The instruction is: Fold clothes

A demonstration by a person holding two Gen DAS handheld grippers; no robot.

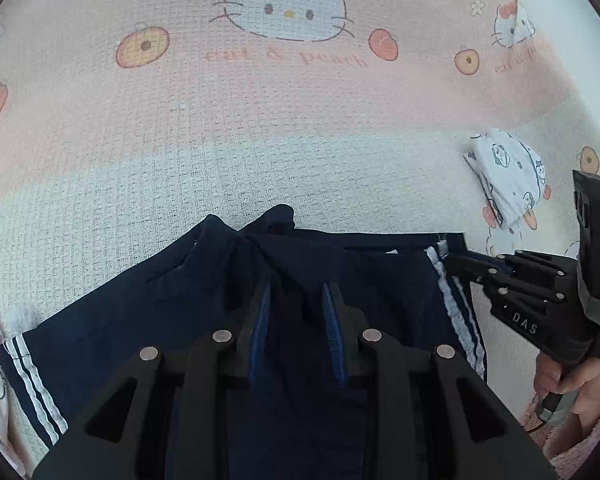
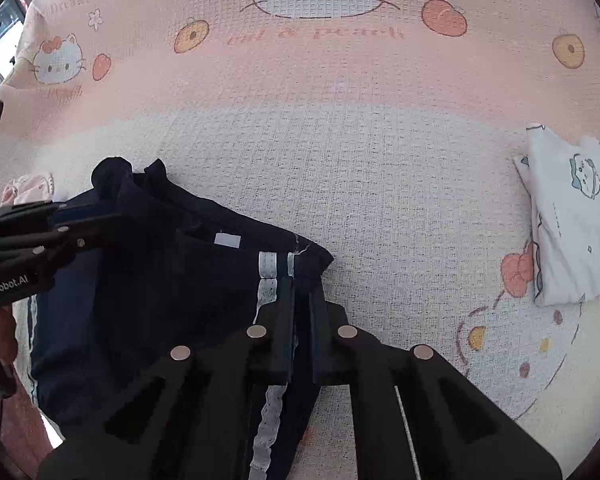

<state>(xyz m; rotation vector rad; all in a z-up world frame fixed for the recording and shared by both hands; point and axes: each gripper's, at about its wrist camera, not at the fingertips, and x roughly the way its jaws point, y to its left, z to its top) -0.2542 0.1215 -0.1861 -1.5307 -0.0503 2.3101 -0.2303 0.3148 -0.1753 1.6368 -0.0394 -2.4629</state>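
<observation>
Left wrist view: navy garment fills lower centre on pink cartoon-cat bedspread. Left gripper jaws part-way apart, dark cloth between; grip not clear. One folded white printed garment at right. Right gripper at garment's right edge.

Right wrist view: right gripper jaws together, clamped on garment's white-striped edge. Left gripper at left. Folded white garment at right edge.

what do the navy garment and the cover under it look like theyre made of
Navy garment: soft matte knit, likely jersey or tracksuit fabric; it drapes in loose folds and carries sewn white side stripes. Bed cover: waffle-weave textile, probably cotton; a fine square grid texture shows across its printed pink and cream surface.
</observation>
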